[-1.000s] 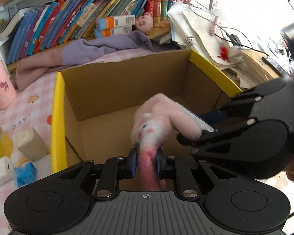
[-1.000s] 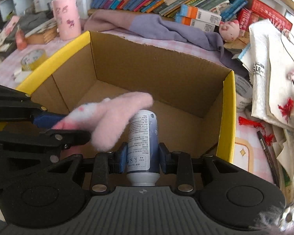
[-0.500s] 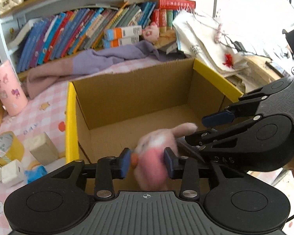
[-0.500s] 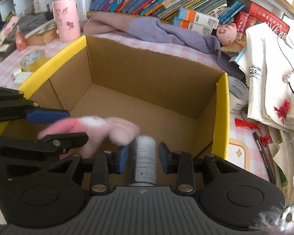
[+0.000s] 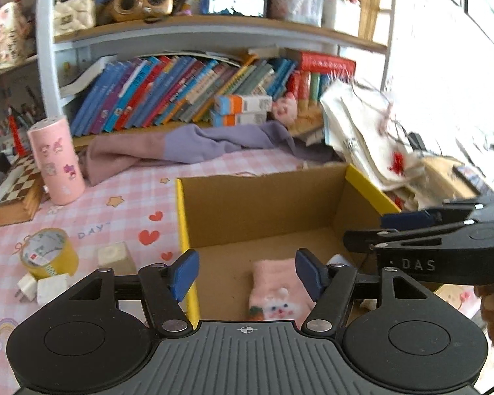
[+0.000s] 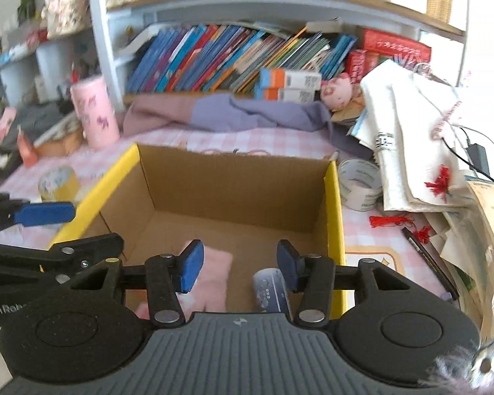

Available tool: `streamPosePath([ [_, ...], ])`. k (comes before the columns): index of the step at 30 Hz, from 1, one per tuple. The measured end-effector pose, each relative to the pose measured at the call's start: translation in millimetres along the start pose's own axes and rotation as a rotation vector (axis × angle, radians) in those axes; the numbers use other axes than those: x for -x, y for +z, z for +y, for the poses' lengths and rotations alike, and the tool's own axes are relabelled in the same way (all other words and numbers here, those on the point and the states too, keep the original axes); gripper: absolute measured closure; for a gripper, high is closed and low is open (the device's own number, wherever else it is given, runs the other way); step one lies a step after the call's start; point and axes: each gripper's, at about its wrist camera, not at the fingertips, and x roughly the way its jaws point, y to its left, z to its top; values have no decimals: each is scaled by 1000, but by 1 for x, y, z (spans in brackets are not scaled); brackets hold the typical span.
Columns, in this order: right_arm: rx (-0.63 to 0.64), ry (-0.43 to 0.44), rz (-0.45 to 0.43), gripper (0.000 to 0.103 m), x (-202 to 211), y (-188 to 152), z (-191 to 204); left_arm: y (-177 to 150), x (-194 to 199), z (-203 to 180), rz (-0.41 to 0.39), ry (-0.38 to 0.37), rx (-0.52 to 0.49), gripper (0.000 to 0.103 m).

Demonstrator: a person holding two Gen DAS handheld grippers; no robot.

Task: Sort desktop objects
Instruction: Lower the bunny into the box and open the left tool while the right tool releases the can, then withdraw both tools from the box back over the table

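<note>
A cardboard box (image 5: 263, 207) with yellow side flaps stands on the pink checked tablecloth. On its floor lies a pink plush sock (image 5: 276, 293) with a rabbit face, seen again in the right wrist view (image 6: 214, 276). Beside it lies a blue and white spray can (image 6: 270, 291). My left gripper (image 5: 247, 273) hangs above the sock, its jaws opening with nothing pressed between them. My right gripper (image 6: 237, 270) hovers over the box floor, jaws opening, the can below its right finger and free of the pads. Each gripper shows at the edge of the other's view.
Left of the box lie a yellow tape roll (image 5: 47, 253), a beige cube (image 5: 115, 258) and a white plug (image 5: 39, 288). A pink cylinder (image 5: 57, 161) stands further back. A white tape roll (image 6: 360, 184), papers and cables crowd the right. Books and a purple cloth (image 5: 194, 141) lie behind.
Both grippers have opened and risen. The pink sock dropped from the left one and the spray can from the right; both now lie on the box floor.
</note>
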Motion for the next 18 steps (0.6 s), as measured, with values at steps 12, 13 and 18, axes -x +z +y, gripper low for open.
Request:
streamPosePath([
  [12, -94, -86, -60, 55, 37, -17, 27, -16, 38, 28, -31, -39, 25, 28],
  [13, -103, -98, -66, 55, 40, -19, 30, -18, 41, 31, -32, -41, 23, 28],
  [18, -138, -152, -84, 54, 54, -34, 48, -30, 53, 45, -37, -53, 13, 24],
])
